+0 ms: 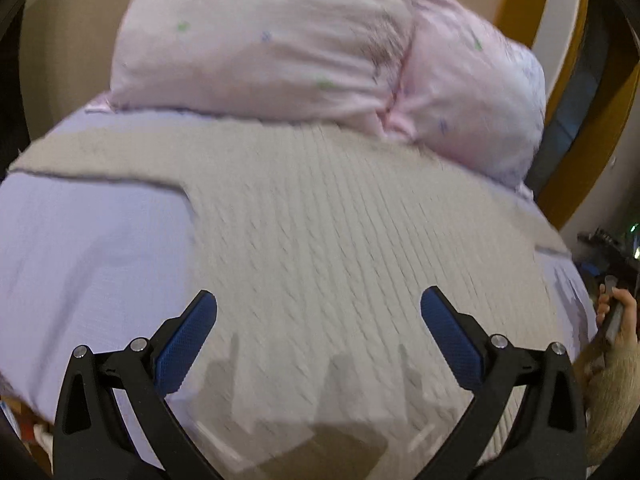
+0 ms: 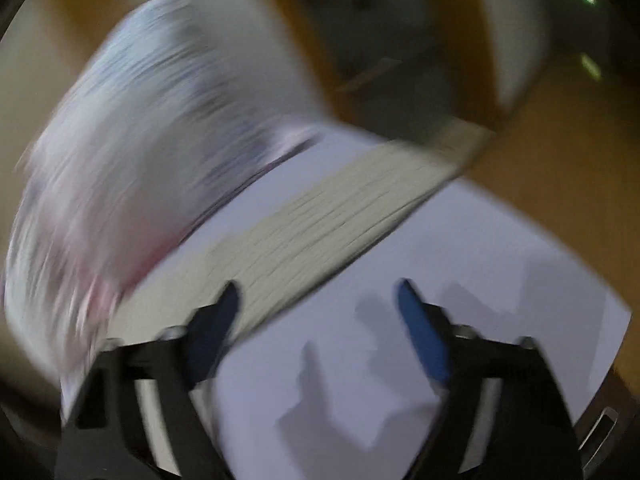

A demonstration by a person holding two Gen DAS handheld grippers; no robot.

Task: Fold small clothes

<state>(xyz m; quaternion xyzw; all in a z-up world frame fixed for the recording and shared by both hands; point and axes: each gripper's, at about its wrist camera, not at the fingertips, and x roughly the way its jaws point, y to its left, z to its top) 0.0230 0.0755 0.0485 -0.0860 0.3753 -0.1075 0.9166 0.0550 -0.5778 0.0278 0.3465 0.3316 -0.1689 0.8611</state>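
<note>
A cream ribbed knit garment (image 1: 320, 220) is laid flat on the lavender bed sheet (image 1: 88, 248), just below a pink folded duvet (image 1: 280, 48). The left gripper (image 1: 319, 300) is positioned above the garment, jaws spread, nothing held. The right gripper (image 2: 318, 292), blurred, is seen over the sheet beside the garment, jaws spread.

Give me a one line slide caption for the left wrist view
Open left gripper hovers over a beige knit garment spread flat on a lavender bedsheet.
</note>
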